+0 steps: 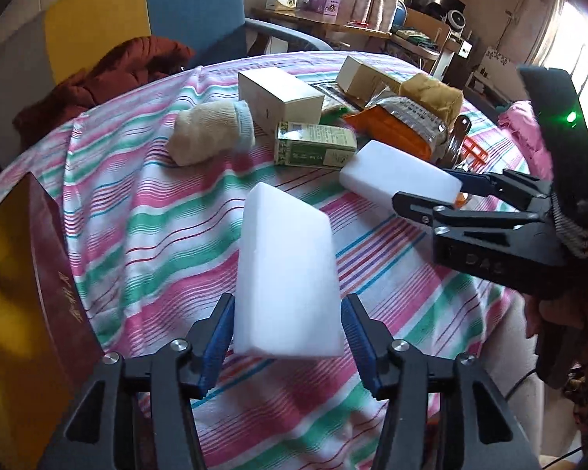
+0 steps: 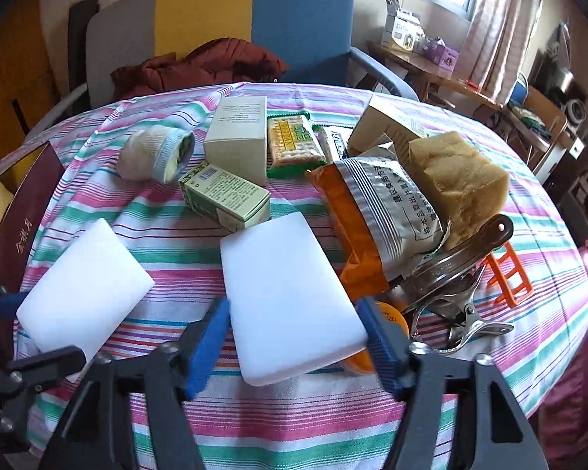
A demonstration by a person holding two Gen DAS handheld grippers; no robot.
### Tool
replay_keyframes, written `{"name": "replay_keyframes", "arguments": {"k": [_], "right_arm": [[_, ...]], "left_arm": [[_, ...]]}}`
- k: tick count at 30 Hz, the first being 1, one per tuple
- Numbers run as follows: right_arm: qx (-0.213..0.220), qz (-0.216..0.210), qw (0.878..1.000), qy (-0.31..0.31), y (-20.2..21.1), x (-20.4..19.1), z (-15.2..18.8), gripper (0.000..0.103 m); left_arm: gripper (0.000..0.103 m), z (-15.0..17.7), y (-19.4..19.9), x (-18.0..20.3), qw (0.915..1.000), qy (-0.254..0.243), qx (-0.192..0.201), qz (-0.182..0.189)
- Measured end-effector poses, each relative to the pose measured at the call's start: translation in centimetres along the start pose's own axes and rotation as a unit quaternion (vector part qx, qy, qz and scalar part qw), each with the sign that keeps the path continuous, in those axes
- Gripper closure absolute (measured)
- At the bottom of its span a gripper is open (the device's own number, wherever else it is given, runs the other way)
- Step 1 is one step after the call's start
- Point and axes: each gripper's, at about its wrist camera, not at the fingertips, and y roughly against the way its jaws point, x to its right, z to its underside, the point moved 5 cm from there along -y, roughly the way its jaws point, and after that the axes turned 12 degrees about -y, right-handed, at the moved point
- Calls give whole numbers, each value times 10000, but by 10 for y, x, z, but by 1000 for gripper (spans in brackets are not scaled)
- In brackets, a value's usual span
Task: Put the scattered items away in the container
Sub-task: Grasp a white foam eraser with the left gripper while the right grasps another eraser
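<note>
Left gripper (image 1: 286,337) clamped on white sponge block (image 1: 290,274), lifted above striped cloth (image 1: 156,235). Right gripper (image 2: 298,344) gripped second white block (image 2: 290,305) beside green box (image 2: 225,197).

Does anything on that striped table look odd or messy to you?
Yes. The orange snack bag lies crumpled in a jumbled heap with a brown sponge leaning on it. The tablecloth is rumpled, and the rolled sock lies loose among boxes.
</note>
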Motion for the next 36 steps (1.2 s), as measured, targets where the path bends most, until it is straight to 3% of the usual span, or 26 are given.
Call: {"name": "replay_keyframes", "arguments": {"k": [6,11,16,20,26,32,34,35,36], "right_arm": [[-341,-715,9925,-935,16,-3,20,40],[-526,-826,9846,-1451,22,-6,59,39],[-406,-786,9840,-1550,22,-5,67,39],[-372,-740,9857,-1465,21,-6,67,39],[-307,-852,9840,-1537,22,-3,67,39],[-282,-833,9852,-1473,21,-4,68,39],[-291,-870,9837,-1546,21,-3,68,39],[-297,-878,9833,-1569,21,-2,67,39],[-298,-885,9828,-1595,21,-2,67,39]], "left_arm": [[46,8,0,-1,10000,81,58,10],[46,2,11,3,9992,27,402,6],[41,-5,15,9,9947,-522,497,-739],[41,-9,-1,13,9909,-904,264,-963],[39,-6,-22,6,9986,-474,-2,-238],[41,-3,-21,9,9984,-442,101,-328],[49,-5,-17,11,9984,-453,175,-276],[60,-7,-13,11,9983,-455,249,-267],[64,-8,-8,12,9981,-447,309,-284]]}}
